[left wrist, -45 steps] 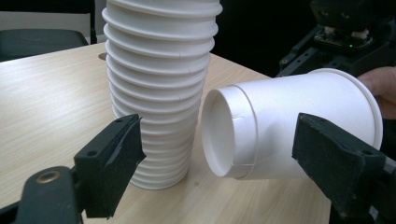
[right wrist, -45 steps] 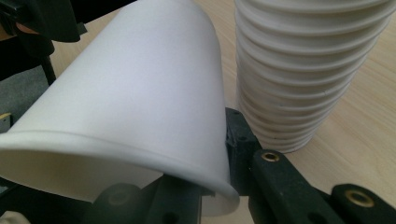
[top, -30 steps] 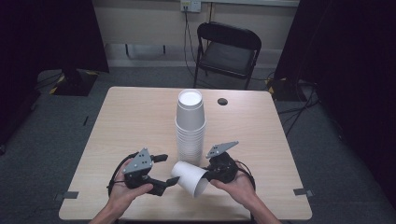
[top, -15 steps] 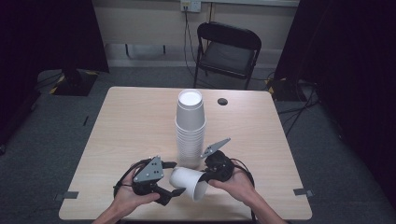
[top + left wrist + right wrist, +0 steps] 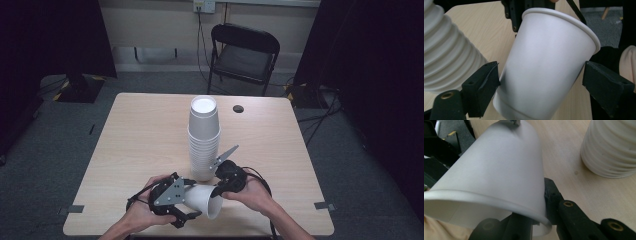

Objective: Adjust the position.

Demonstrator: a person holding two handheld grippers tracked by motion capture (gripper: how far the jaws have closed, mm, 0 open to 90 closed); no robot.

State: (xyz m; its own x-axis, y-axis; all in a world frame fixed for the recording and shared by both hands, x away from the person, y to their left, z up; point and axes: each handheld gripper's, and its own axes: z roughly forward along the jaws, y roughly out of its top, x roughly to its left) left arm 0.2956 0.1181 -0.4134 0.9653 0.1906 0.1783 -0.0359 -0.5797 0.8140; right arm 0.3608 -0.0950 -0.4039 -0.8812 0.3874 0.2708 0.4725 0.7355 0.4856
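A single white paper cup (image 5: 201,198) hangs on its side just above the table's near edge. My right gripper (image 5: 220,191) is shut on its rim, and in the right gripper view the cup (image 5: 496,175) has its rim pinched in the right gripper (image 5: 534,218). My left gripper (image 5: 188,201) is open, one jaw on each side of the cup's base. In the left gripper view the cup (image 5: 544,57) sits between the jaws of the left gripper (image 5: 541,80); the left jaw is close to its wall, the right jaw stands apart.
A tall stack of white cups (image 5: 203,140) stands upside down at the table's middle, just beyond both grippers. A small dark disc (image 5: 238,108) lies near the far edge. A black folding chair (image 5: 242,52) stands behind the wooden table (image 5: 135,135).
My left gripper has moved right until its open jaws straddle the cup's base. The right gripper has kept its hold and swung the cup more level.
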